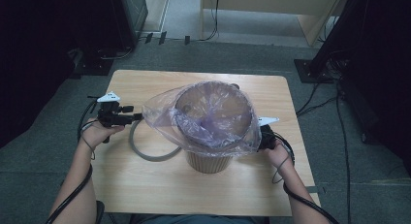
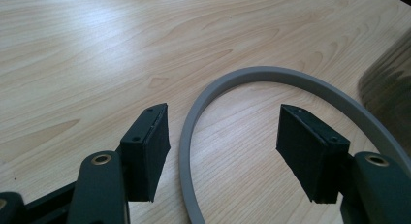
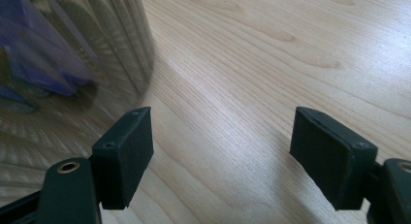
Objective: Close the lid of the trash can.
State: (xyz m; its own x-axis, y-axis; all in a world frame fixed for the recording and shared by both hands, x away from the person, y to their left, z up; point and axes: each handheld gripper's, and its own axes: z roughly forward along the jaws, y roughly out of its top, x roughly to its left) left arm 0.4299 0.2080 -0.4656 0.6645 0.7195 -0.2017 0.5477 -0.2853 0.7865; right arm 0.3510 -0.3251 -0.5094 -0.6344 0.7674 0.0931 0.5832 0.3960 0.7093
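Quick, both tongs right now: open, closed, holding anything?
Left tongs: open, holding nothing, jaws either side of the grey ring on the table.
Right tongs: open, empty, beside the bin.

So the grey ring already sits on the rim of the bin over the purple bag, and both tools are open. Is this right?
Not quite. The grey ring lies flat on the table beside the bin, not on its rim; the high view and the left gripper view show it. The rest holds: the purple bag lines the bin, and the left tool and right tool are open.
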